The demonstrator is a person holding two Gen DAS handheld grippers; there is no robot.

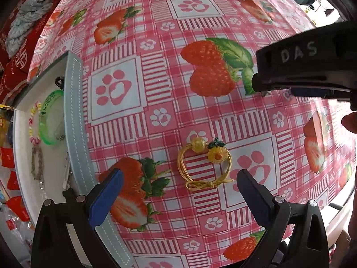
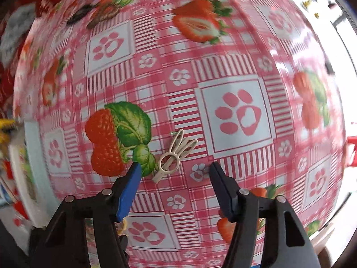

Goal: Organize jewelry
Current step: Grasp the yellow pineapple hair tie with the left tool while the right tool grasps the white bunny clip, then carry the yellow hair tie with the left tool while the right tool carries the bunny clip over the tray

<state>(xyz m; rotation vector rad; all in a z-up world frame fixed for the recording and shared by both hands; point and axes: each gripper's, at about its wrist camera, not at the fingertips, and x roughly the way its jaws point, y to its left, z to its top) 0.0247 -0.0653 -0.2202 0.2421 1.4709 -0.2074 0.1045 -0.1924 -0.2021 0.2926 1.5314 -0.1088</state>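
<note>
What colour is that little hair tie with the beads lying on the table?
Yellow hair tie, with a small green leaf on one bead; clearest in the left wrist view.

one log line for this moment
left gripper: open over yellow hair tie | right gripper: open near beige clip | tray: partly filled

Glossy printed oilcloth (image 1: 169, 71) over the bench. Translucent yellow plastic beads on shiny cord, the hair tie (image 1: 204, 164). Smooth matt beige plastic hair clip (image 2: 175, 154). Stitched grey leatherette tray rim (image 1: 75, 120).

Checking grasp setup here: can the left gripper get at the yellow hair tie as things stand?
Probably yes. The left gripper is open, and the yellow hair tie lies alone on the tablecloth just ahead between its fingers, nothing blocking it.
</note>
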